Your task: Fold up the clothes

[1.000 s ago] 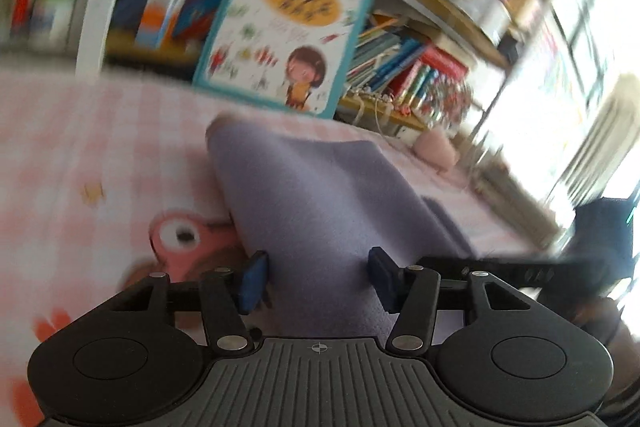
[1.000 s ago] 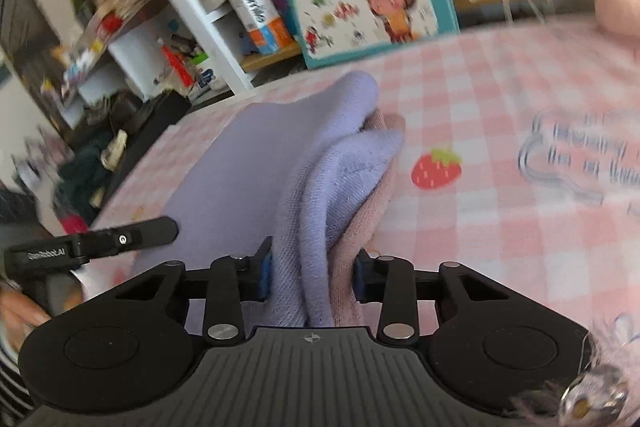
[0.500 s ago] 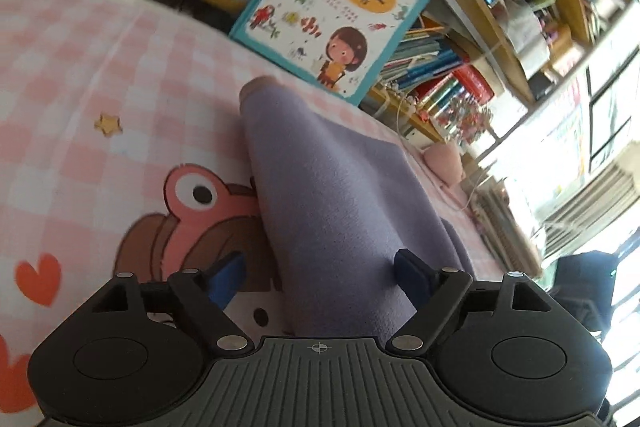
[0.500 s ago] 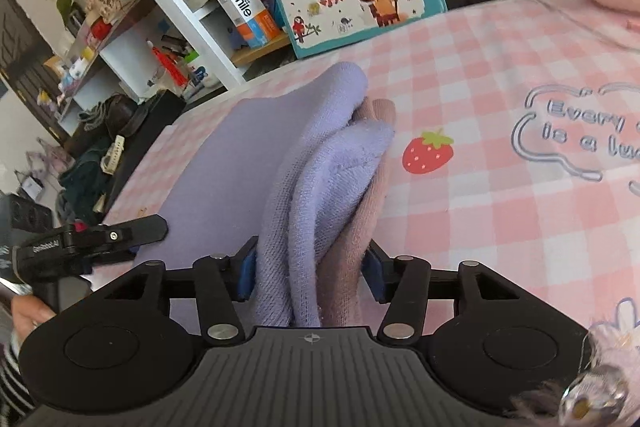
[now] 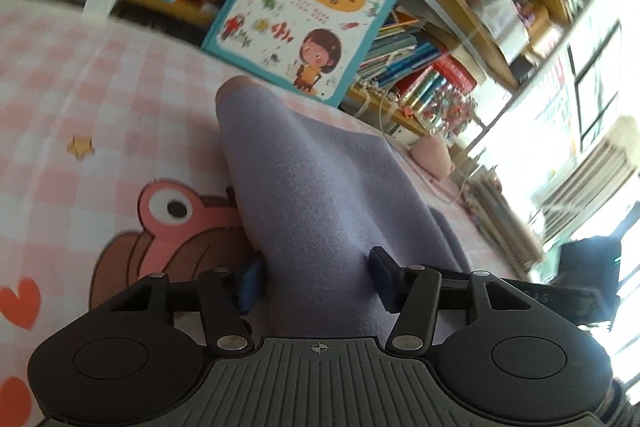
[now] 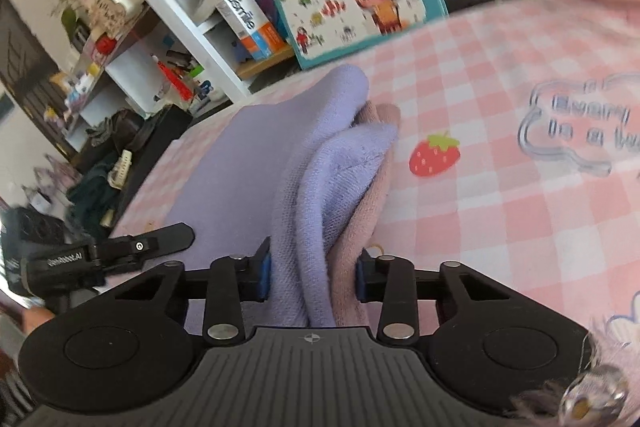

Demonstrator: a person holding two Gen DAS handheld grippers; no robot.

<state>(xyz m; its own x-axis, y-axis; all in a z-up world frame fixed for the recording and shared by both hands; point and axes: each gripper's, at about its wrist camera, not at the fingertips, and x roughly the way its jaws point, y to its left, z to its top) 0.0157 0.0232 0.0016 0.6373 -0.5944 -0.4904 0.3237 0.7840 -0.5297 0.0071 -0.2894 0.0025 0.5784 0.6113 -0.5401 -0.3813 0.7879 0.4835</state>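
Observation:
A lilac purple garment [image 5: 304, 179] lies folded lengthways on the pink checked sheet [image 5: 80, 87], with a dusty pink layer [image 6: 360, 203] showing under its edge. My left gripper [image 5: 316, 281] is closing its jaws, and the near end of the garment fills the gap with both pads against the cloth. My right gripper [image 6: 314, 275] is closing too, and its pads squeeze the bunched purple and pink layers of the garment [image 6: 248, 163]. The left gripper [image 6: 120, 251] shows at the left of the right wrist view, at the garment's other near corner.
A large picture book [image 5: 308, 7] leans against crowded bookshelves [image 5: 440, 75] behind the sheet. A pink plush thing [image 5: 434, 155] lies by the far edge. A white shelf unit [image 6: 160, 7] and dark clutter [image 6: 104, 163] stand at the left. The sheet [image 6: 520, 207] stretches away to the right of the garment.
Both grippers opened their jaws wider half a second ago and have now closed back onto the garment. The left wrist view has rolled; the garment stays where it was.

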